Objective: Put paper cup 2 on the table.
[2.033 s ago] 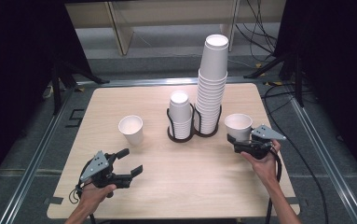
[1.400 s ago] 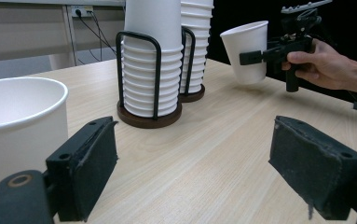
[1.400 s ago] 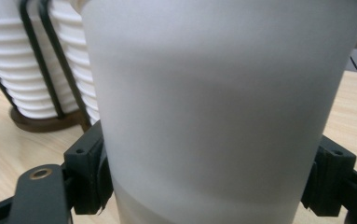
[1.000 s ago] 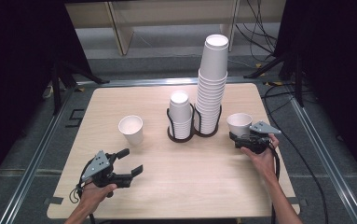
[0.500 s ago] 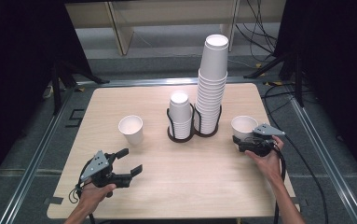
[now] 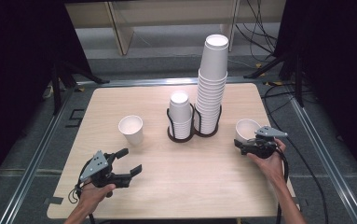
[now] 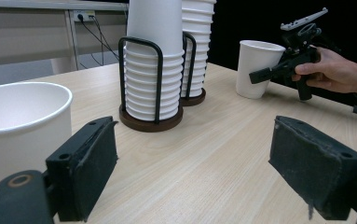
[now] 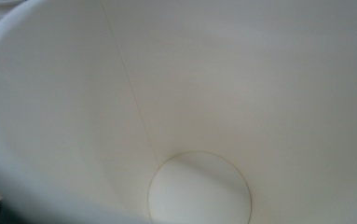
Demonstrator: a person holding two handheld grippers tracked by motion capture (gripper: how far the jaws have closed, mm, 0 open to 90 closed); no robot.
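cups (image 6: 131,129) are plain white, desk (image 6: 199,177) is light wood grain, holder (image 7: 141,84) black wire on a brown base, grippers (image 6: 122,165) black.

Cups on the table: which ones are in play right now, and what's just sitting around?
In play:
right gripper, at the right cup
left gripper, open
left cup

Sitting around:
short stack and tall stack in the black holder
cables behind the table

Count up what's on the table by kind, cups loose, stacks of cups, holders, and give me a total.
Loose paper cups: 2, the left cup and the right cup
Cup stacks: 2, the short stack and the tall stack
Wire holder: 1
Total: 5
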